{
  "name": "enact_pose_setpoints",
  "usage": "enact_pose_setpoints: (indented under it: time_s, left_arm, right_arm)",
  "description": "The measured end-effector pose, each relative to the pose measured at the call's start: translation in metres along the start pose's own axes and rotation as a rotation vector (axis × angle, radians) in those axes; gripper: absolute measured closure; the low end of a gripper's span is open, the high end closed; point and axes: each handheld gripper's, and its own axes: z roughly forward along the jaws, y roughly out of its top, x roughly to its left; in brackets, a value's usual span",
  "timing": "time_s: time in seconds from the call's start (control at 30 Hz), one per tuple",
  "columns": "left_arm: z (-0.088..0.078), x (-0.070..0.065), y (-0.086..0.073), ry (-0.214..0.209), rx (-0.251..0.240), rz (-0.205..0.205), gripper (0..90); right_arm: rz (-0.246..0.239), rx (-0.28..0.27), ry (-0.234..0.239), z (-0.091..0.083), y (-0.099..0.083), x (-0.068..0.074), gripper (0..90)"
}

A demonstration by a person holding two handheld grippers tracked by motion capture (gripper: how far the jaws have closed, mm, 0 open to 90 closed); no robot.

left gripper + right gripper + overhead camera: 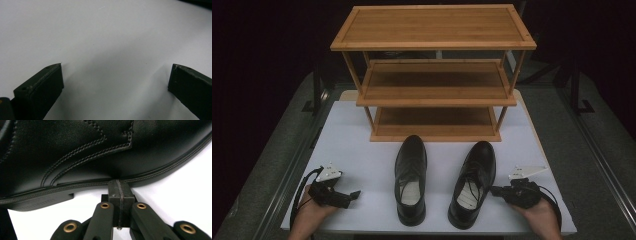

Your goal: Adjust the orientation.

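2 black shoes stand side by side on the white table (362,125), toes toward the far side, just in front of the wooden rack (434,75): the left shoe (411,172) and the right shoe (473,182). The right gripper (119,185) has its jaws pressed together with nothing between them, and their tips touch the sole edge on the right side of the right shoe, near its heel. The left gripper (115,75) lies at the near left of the table, well apart from the shoes, jaws wide over bare tabletop.
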Motion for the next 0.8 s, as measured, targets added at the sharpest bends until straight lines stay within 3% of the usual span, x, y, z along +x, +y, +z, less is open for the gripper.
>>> enact_pose_setpoints:
  time_s: [0.17, 0.8]
  left_arm:
    - [0.000, 0.000, 0.000, 0.000, 0.000, 0.000, 0.0]
    - [0.000, 0.000, 0.000, 0.001, 0.001, 0.001, 0.0]
  right_arm:
    - [-0.007, 0.002, 0.030, 0.004, 0.005, 0.005, 90.0]
    - [-0.068, 0.030, 0.049, 0.029, 0.032, 0.012, 89.9]
